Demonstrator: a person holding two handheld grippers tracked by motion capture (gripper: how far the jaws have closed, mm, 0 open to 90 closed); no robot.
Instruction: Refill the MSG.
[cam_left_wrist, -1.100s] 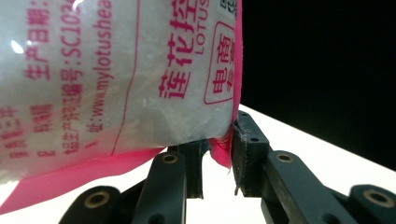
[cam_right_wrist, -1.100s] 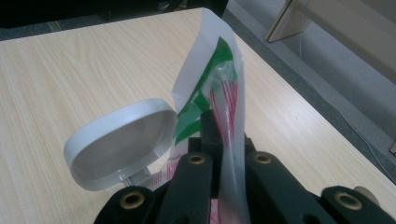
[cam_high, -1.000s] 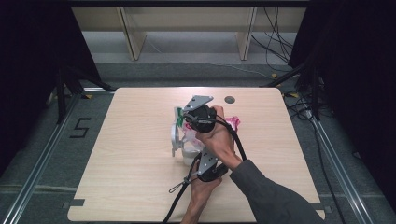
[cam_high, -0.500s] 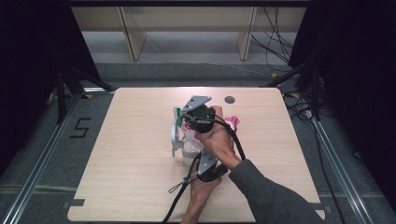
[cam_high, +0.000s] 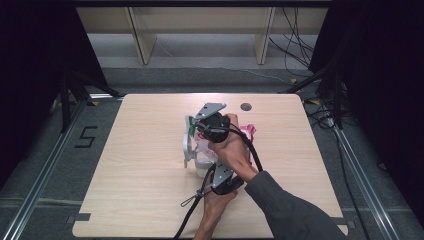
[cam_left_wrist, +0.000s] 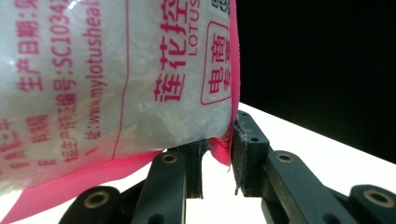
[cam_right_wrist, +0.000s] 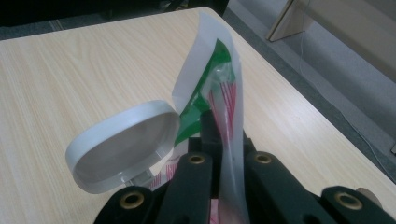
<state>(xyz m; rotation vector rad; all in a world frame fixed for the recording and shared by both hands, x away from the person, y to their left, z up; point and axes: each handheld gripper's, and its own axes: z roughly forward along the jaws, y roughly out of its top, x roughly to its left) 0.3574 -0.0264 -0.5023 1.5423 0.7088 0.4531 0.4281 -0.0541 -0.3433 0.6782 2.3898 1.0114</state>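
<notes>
Pink-edged plastic fills my left gripper view: a translucent bag (cam_left_wrist: 107, 79) of white granules with red printing, its pink seam pinched between the pads of my left gripper (cam_left_wrist: 219, 158), so that gripper is clamped on the bag's lower corner; in the high view the same bag (cam_high: 248, 132) sits at the middle of the wooden bench (cam_high: 140, 165), mostly covered by my hands, with my left gripper (cam_high: 216, 172) nearer me and my right gripper (cam_high: 200, 125) farther out; in the right gripper view my right gripper (cam_right_wrist: 223, 140) is closed tight on a thin white and green flap (cam_right_wrist: 219, 93) with red stripes that stands upright from the jaws; a white round lid (cam_right_wrist: 122, 144) hangs open just beside that flap, tilted on its hinge; I cannot tell whether flap and bag are one package; a dark round hole (cam_high: 245, 106) marks the bench's far edge.
</notes>
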